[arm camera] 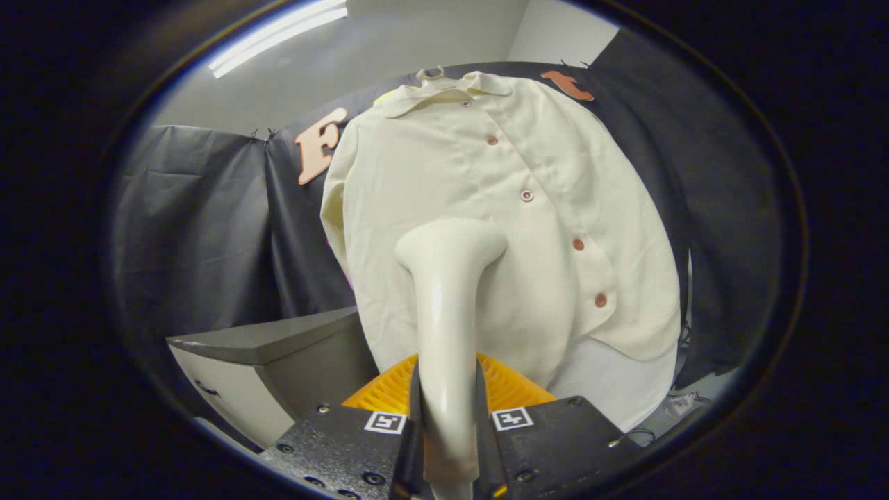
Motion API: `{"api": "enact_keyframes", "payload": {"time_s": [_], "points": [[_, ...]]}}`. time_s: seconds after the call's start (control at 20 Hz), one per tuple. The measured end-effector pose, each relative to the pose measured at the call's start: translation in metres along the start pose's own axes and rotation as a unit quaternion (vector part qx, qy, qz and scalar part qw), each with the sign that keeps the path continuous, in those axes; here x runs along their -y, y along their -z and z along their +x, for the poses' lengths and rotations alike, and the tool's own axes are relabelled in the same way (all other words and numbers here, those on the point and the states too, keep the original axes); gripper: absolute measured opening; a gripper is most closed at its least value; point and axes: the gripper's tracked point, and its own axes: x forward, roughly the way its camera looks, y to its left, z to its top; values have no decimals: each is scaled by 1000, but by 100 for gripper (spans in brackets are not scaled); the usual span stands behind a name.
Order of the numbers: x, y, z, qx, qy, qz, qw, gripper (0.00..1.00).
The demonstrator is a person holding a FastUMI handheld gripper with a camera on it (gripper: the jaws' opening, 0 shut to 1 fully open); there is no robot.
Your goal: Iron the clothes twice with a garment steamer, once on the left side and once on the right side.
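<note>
While the fingers press on it from both sides: the hand-held gripper (448,417) is clamped on the handle of the garment steamer (444,298).
Steamer: cream, upright between the fingers, its angled head just ahead of them, at or very near the shirt's front; actual contact cannot be told.
Shirt (500,208): pale cream, buttoned, hanging on a hanger (430,72) against the black booth cloth, directly beyond the steamer; the head sits on the side of the panel away from the reddish buttons (527,196).
Cabinet (271,361): grey-topped, low, beside the shirt's hem.
Ceiling light (278,38): bright strip overhead.
</note>
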Motion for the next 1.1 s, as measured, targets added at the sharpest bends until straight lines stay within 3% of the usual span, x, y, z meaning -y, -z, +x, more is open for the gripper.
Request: {"api": "enact_keyframes", "payload": {"time_s": [0.55,0.9,1.1], "points": [[22,84,-33,-57,5,52,997,31],[27,109,-54,-79,8,113,990,31],[29,98,-71,-71,9,142,987,31]]}}
